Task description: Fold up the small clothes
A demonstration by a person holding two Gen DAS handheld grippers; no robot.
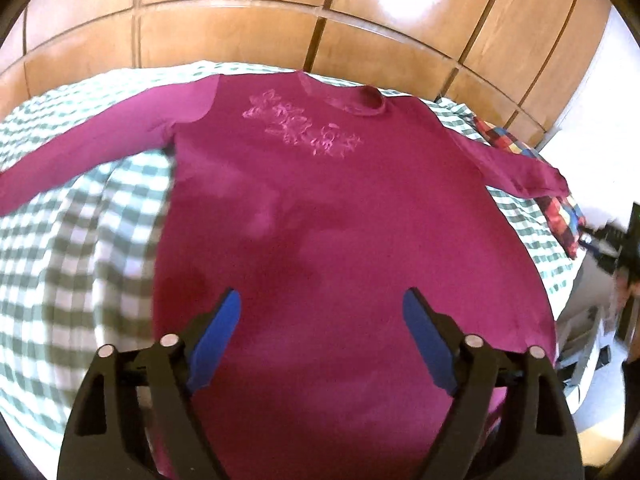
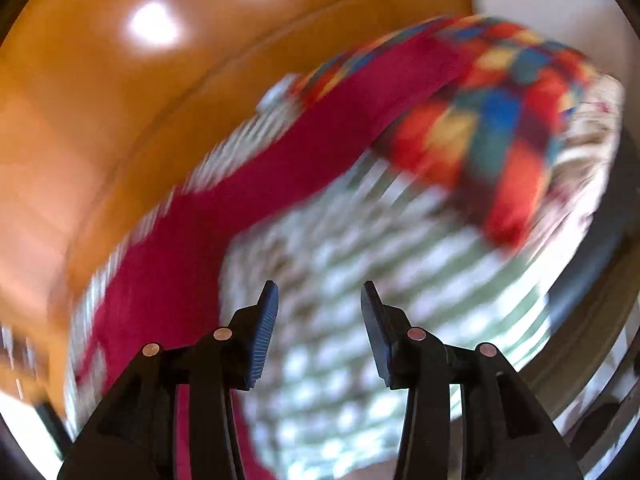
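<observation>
A magenta long-sleeved shirt (image 1: pixel 320 208) lies flat and face up on a green-and-white checked bedspread (image 1: pixel 80 240), both sleeves spread out, pink print on the chest. My left gripper (image 1: pixel 322 304) is open and empty, hovering over the shirt's lower body. In the blurred right wrist view, the shirt's right sleeve (image 2: pixel 248 184) runs diagonally across the bedspread (image 2: pixel 360 280). My right gripper (image 2: pixel 320 300) is open and empty above the bedspread, just right of that sleeve.
A multicoloured patchwork cloth (image 2: pixel 492 128) lies under the sleeve's end near the bed's right edge; it also shows in the left wrist view (image 1: pixel 560 216). Wooden wardrobe panels (image 1: pixel 280 12) stand behind the bed. Dark equipment (image 1: pixel 624 248) stands at the right of the bed.
</observation>
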